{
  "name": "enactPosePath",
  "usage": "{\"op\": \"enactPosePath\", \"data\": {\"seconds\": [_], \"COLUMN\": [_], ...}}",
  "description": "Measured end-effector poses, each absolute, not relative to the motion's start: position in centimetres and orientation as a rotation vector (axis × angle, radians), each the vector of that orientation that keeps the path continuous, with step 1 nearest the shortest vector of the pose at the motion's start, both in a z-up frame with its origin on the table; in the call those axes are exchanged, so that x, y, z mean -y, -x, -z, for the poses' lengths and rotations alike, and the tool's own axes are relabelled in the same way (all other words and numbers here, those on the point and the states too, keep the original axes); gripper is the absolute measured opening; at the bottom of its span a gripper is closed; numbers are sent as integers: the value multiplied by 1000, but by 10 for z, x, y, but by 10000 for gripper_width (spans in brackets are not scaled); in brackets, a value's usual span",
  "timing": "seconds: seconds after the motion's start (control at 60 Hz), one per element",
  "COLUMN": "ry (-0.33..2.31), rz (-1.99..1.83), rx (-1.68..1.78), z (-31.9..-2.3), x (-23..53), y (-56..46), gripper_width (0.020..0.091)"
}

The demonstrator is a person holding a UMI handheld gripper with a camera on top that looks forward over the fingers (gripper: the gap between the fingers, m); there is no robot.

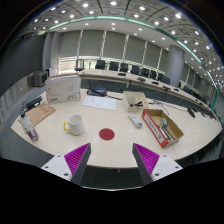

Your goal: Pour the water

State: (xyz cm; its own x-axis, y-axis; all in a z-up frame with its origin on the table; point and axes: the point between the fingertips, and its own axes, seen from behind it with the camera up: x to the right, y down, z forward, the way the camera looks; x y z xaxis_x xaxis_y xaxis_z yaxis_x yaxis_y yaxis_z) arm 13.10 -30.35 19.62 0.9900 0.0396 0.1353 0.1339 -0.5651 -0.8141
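- One tabletop [115,150], pale and wide, carries everything; the room behind it holds rows of desks and dark chairs under ceiling lights, too far off to count.
- One white box [62,89] stands at the far left of the tabletop, the biggest thing on it.
- One open carton [160,127] with red-orange sides lies to the right, ahead of the right finger; what it holds I cannot tell.
- One sheet of white paper [100,102] lies flat beyond the middle, with a brownish boxy thing [133,98] just to its right.
- One brownish packet or book [38,117] lies at the left edge, below the white box.
- One red round disc [108,133], like a coaster, lies near the middle, just ahead of the fingers.
- One white mug [75,125] stands upright left of the disc, well apart from the fingers; it is the likeliest thing for the task. No bottle, jug or kettle can be made out.
- One small dark-and-white object [136,122] lies between the disc and the carton.
- One gripper [116,158]: two magenta-padded fingers [77,156] spread wide, holding nothing, above the near edge.
- Step, as I judge it: the approach, nothing grasped. The next move calls for heading forward and left to the mug, or first finding a water vessel, then closing squarely on it.
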Motion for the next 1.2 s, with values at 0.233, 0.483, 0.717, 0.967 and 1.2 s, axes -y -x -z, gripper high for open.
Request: {"op": "enactPosePath", "data": {"seconds": [0.233,0.483,0.717,0.967,1.2], "ry": [2195,2230,2224,2125,2007], "rz": [164,171,36,-80,-161], "rx": [69,108,217,269,174], "z": [-186,-152,-114,-95,-80], "x": [302,322,329,295,240], "y": [-84,26,168,278,327], "gripper_width": [860,861,862,861,856]}}
